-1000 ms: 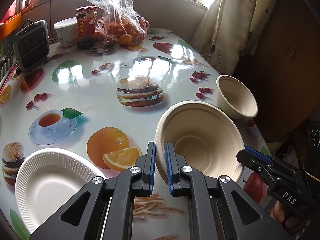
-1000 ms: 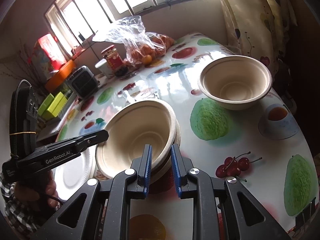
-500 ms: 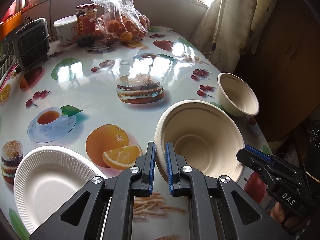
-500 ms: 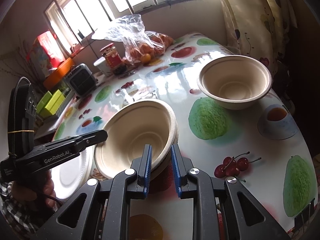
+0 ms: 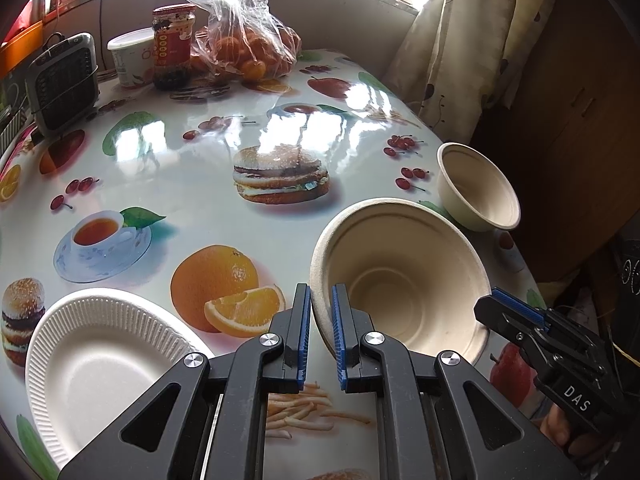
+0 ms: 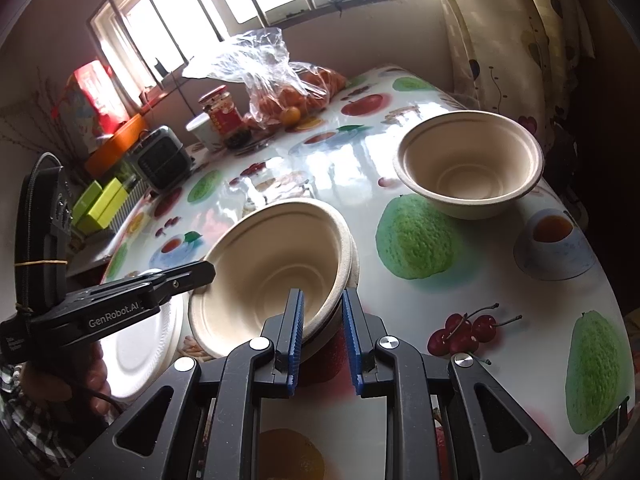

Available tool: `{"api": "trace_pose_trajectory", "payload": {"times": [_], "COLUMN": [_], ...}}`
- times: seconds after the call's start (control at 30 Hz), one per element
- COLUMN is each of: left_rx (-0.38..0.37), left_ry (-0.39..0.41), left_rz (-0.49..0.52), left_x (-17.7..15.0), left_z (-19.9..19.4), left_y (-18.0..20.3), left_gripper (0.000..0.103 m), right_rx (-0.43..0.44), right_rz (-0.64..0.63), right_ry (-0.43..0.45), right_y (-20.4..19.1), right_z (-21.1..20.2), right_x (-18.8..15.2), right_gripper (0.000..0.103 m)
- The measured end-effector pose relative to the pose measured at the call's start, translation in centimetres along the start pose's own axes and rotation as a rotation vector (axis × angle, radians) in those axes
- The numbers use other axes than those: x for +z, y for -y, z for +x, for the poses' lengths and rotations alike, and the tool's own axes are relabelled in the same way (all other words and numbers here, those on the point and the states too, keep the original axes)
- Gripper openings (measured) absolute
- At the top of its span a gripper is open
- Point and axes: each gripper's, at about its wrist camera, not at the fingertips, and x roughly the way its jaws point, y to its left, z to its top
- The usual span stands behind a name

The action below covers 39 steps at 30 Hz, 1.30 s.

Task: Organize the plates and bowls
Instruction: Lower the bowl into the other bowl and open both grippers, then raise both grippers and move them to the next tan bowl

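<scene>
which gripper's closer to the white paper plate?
Left. The left gripper is clamped on the near bowl's rim right beside the white paper plate; the right gripper grips the bowl's opposite rim, farther away.

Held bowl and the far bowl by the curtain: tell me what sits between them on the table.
Nothing stands there. In the right wrist view, only bare printed tablecloth separates the held bowl from the far bowl.

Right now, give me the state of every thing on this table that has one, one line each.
Left gripper: shut on the near bowl's rim.
Right gripper: shut on the same bowl's opposite rim.
Near bowl: empty, tilted, held by both grippers.
Far bowl: empty, upright on the table.
Paper plate: empty, lying flat.
Jar: lid on.
Plastic bag: holds oranges.
</scene>
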Motion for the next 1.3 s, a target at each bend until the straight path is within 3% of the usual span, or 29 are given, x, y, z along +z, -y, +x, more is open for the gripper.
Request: {"api": "trace_pose_trajectory", "payload": {"times": [0.67,0.9,1.03,1.3], "left_rx": [0.026,0.031,0.034,0.03], "left_ry": [0.006,0.011,0.008,0.015], "left_rz": [0.007,0.01,0.009,0.036], "left_x": [0.2,0.4,0.6,1.5], "left_z": [0.0,0.0,0.2,0.5], "left_y": [0.3,0.4,0.5,1.5], "left_gripper": [0.016,0.022,0.022,0.024], "right_rx": [-0.014,-0.019,-0.041,-0.078], "right_rz": [0.01,0.011,0.005,0.011], "right_ry": [0.008,0.011,0.022,0.04], "right_y": [0.3,0.3,0.3,0.8], "right_z": [-0.4,-0.5,-0.5,-0.8], "right_x": [0.3,0.3,0.4,0.8], "right_gripper": [0.02,0.025,0.036,0.043]}}
